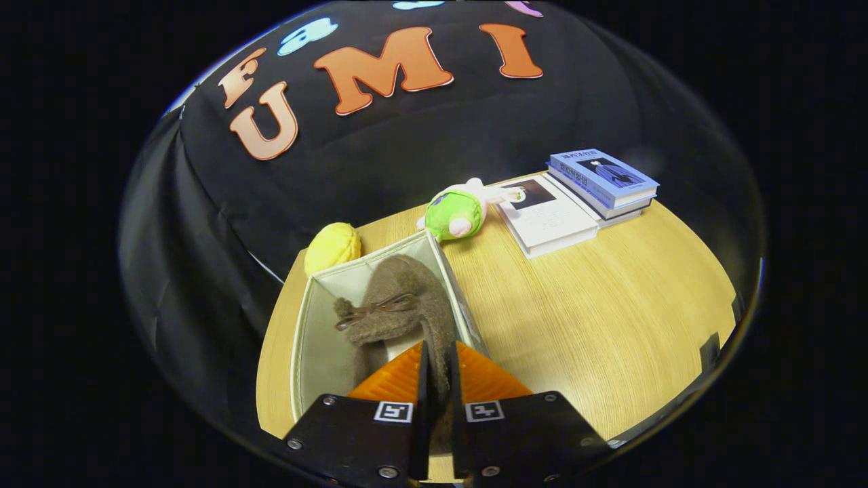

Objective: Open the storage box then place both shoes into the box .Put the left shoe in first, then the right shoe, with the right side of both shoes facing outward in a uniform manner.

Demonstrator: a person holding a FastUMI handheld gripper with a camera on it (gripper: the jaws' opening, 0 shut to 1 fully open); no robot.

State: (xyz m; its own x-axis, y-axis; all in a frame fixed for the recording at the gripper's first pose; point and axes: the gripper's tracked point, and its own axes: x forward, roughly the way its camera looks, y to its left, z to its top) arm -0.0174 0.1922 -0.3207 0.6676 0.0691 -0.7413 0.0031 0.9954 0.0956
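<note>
- Gripper [436,352] is pointing forward and down over the near end of the box [308,325], the view tilting so the table [576,318] is sloping.
- Orange fingers [397,376] are sitting almost together, pinching the heel edge of the shoe [400,298] between them; a strip of brown felt is showing in the narrow gap.
- Shoe is hanging inside the open box, toe pointing far, heel near at the fingers.
- Shoe is looking brown and fuzzy, with a thin bow on its upper and a pale lining showing at the opening.
- Box is standing at the table's left side, pale fabric walls upright, top open.
- Yellow toy [332,247] is lying just beyond the box's far left corner.
- Green toy [456,213] is lying beyond the far right corner.
- Books [576,200] are lying further right, two of them stacked.
</note>
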